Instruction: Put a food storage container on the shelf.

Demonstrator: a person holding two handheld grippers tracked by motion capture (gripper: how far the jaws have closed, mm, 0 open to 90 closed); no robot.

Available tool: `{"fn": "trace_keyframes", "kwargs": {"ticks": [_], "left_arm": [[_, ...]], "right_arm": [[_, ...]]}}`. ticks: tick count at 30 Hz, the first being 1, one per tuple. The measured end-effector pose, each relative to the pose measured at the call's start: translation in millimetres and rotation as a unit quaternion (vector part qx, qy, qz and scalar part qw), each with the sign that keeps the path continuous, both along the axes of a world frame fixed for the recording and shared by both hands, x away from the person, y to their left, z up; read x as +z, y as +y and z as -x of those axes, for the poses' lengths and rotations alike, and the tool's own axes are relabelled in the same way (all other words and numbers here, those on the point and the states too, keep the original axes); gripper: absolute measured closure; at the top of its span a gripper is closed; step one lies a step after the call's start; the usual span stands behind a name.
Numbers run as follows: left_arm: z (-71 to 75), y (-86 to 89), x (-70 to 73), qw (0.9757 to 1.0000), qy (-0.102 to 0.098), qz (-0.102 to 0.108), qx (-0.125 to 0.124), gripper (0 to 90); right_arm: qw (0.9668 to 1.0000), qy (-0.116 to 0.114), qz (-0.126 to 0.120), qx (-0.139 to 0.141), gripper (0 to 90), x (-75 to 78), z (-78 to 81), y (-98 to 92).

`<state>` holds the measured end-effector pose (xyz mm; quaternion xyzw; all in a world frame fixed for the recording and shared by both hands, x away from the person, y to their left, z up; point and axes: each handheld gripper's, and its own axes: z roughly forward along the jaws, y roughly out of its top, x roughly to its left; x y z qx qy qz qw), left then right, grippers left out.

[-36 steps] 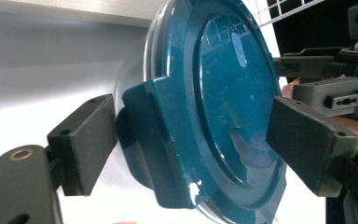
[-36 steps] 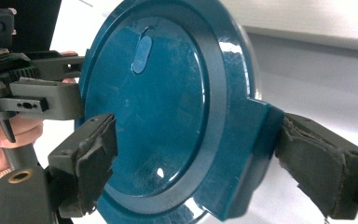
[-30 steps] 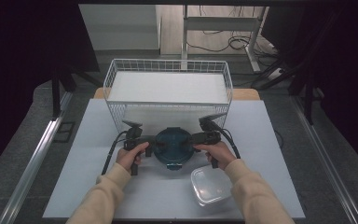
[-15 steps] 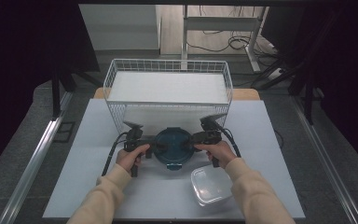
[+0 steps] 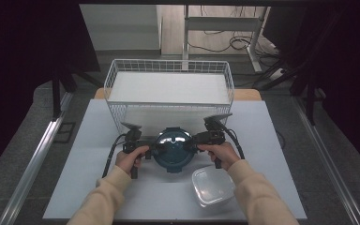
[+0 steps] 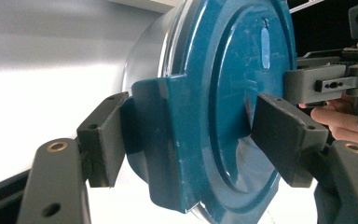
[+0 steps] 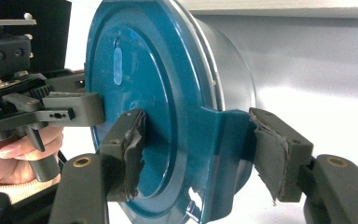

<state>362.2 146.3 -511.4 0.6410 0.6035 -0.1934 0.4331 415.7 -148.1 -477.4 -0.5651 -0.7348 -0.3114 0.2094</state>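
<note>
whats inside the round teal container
That cannot be seen: the teal lid covers the round container, whose wall does not let its contents show. Each claw, left and right, has its jaws around a lid latch.

No lettering, label or number can be read anywhere — nothing legible on any surface.

A wire basket (image 5: 168,89) sits at the table's (image 5: 98,187) far edge. Just before it, mid-table, stands the round lidded container (image 5: 171,149), with the left tongs (image 5: 153,149) and right tongs (image 5: 191,144) flanking it. A clear box (image 5: 213,185) lies toward the near right corner.
</note>
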Motion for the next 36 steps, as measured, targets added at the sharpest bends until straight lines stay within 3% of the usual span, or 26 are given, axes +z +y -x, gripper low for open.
{"fn": "trace_keyframes", "kwargs": {"ticks": [15, 27, 36], "left_arm": [[5.3, 1.2, 11.8, 0.9998, -0.020, 0.005, -0.005, 32.3], [13.9, 1.1, 35.1, 0.9984, -0.053, -0.001, -0.020, 33.3], [18.0, 0.3, 44.1, 0.9977, -0.064, -0.004, -0.024, 33.3]], "right_arm": [[0.9991, -0.041, -0.009, 0.007, 40.1, 15.5, 10.9, -4.0], [0.9965, -0.080, -0.018, 0.014, 40.4, 35.7, 23.2, -7.4], [0.9955, -0.091, -0.022, 0.016, 40.9, 45.0, 29.5, -9.7]]}}
